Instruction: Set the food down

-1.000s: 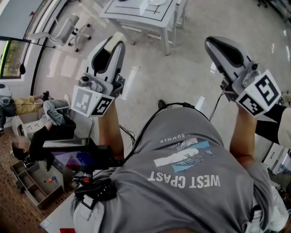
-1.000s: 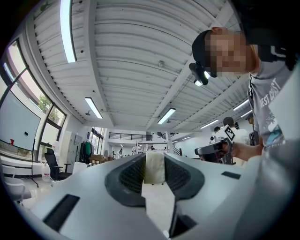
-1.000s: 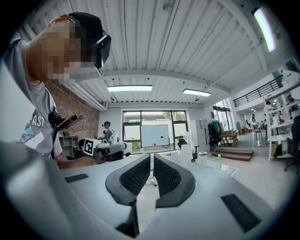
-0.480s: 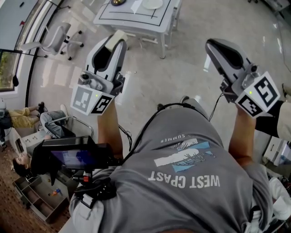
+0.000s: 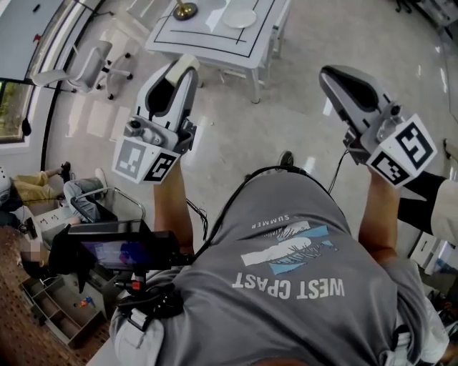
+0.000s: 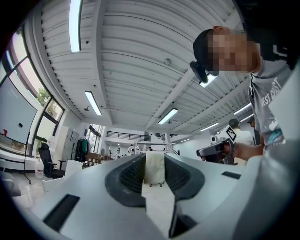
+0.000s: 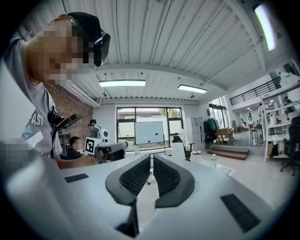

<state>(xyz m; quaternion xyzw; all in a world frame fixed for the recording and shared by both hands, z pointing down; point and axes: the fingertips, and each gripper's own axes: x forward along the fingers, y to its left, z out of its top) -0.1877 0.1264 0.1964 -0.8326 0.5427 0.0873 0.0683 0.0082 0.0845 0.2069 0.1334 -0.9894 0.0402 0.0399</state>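
Note:
My left gripper (image 5: 180, 70) is raised at chest height over the floor, shut on a pale cream piece of food (image 5: 189, 61) that pokes out past its tips. In the left gripper view the food (image 6: 155, 167) sits upright between the two dark ribbed pads (image 6: 132, 174), and my left gripper (image 6: 154, 174) points up toward the ceiling. My right gripper (image 5: 333, 77) is held up at the same height to the right. Its jaws (image 7: 151, 174) stand almost together with only a thin slit, and nothing is between them.
A white table (image 5: 204, 44) stands ahead at the top, with a white plate (image 5: 240, 18) and a brass-coloured object (image 5: 184, 10) on it. An office chair (image 5: 90, 66) is at the upper left. A seated person (image 5: 79, 193) and a bin of parts (image 5: 50, 314) are at the left.
The white table has slid further into view at the top and the plate now shows. Both grippers keep their pose, the food still in the left one.

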